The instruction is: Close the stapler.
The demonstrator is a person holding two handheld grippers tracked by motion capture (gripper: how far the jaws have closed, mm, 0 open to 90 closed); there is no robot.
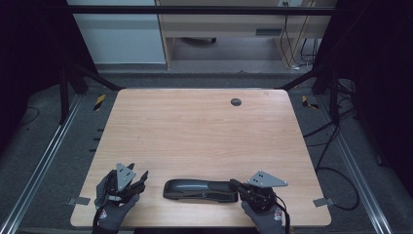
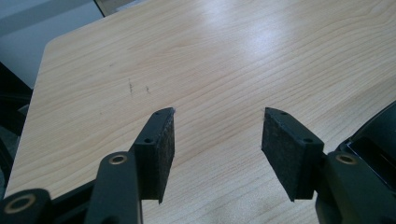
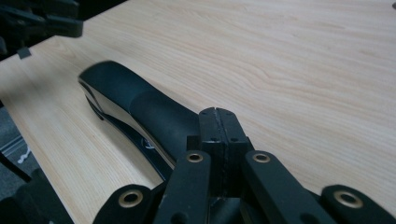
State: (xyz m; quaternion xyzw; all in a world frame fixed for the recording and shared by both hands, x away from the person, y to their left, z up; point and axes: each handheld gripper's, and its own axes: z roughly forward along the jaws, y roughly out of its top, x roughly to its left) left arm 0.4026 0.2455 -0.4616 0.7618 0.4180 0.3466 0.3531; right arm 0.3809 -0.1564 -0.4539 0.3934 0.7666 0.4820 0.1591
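Two grippers flank a long black plastic-and-metal stapler [image 1: 200, 190] lying at the near edge of the light wooden table [image 1: 195, 122]. Right gripper [image 1: 235, 185], jaws closed together, rests against its rear end; left gripper [image 1: 143, 176] gapes empty. Stapler looks stiff, weighty, glossy; grip the matte midsection.

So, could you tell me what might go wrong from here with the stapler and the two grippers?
The right gripper is shut, with nothing between its fingers, and sits at the rear end of the stapler; a push there could slide or turn it rather than hold it. The stapler lies near the table's front edge, so a shove toward the person might send it off. The left gripper is open over bare wood, so it steadies nothing.
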